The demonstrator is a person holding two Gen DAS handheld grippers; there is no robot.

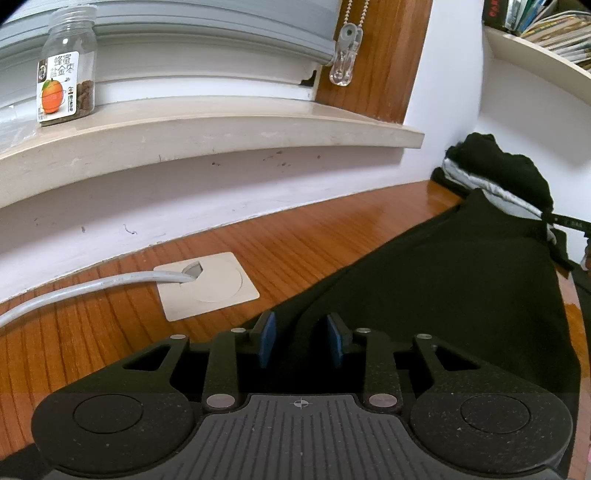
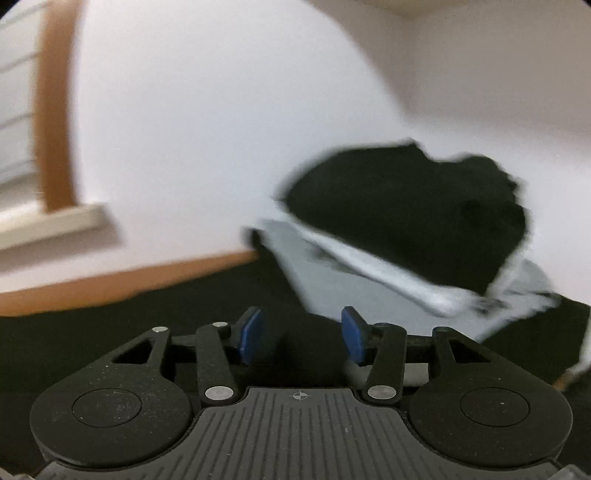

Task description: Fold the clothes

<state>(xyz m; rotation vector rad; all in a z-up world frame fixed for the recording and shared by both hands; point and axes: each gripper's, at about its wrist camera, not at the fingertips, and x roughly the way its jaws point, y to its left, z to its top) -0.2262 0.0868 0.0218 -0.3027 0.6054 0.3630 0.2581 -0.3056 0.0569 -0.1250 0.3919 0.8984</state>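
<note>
A black garment (image 1: 461, 288) lies spread flat on the wooden table (image 1: 295, 243), running from my left gripper to the back right. My left gripper (image 1: 300, 338) sits low over the garment's near left edge. Its blue pads stand apart, with black cloth lying between and under them and no visible pinch. In the blurred right wrist view, my right gripper (image 2: 301, 334) hovers open over the same black cloth (image 2: 74, 332). Just beyond it is a heap of a black piece (image 2: 406, 206) on top of a grey-white one (image 2: 369, 266). The left wrist view shows this heap (image 1: 495, 166) against the wall.
A grey cable (image 1: 74, 291) runs into a beige grommet plate (image 1: 210, 284) left of the garment. A glass jar (image 1: 66, 66) stands on the window sill (image 1: 221, 125). A blind-cord clip (image 1: 345, 55) hangs by the frame. A shelf of books (image 1: 546, 26) is at upper right.
</note>
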